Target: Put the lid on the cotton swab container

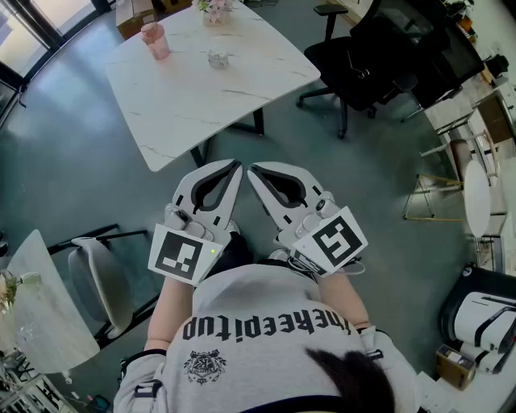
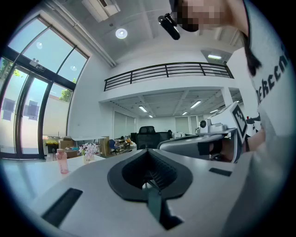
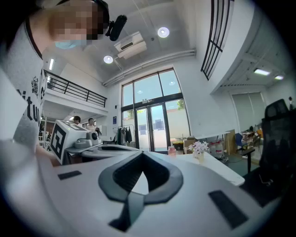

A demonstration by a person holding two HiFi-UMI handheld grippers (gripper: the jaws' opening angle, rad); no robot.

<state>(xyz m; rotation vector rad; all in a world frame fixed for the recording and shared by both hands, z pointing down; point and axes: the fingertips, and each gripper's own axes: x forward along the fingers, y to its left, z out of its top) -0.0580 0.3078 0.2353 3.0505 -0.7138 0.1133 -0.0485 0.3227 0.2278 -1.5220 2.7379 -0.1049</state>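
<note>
Approach, we judge, is the step in hand; no part of the lidding has started yet. We stand on the floor well back from the table (image 1: pixel 201 105), a pale marbled top ahead of us, with a black chair (image 1: pixel 363 56) off to its right.

We hold both tools close in front of us, pointing level toward the table. Our left gripper (image 1: pixel 235 164) has its jaws pressed fully together at the tips. Its own view shows only the bare hollow behind them, so it grips nothing. Our right gripper (image 1: pixel 251 169) is the same, with tips meeting and nothing caught in the hollow. The two grippers sit just beside each other and touch nothing on the table.

Three small things stand on the far part of the tabletop. There are flowers (image 1: pixel 214 8) at the far edge and a pink bottle (image 1: pixel 155 40) to the left. Between them is a small pale thing that we take for the container (image 1: pixel 218 58), well apart from both grippers. It is too small for us to tell whether the lid is on it or lying beside it.

The next move calls for closing in on the table until the container is within reach. Then we need to find the lid and part the jaws of one gripper to take it. The other gripper is free to steady the container.
</note>
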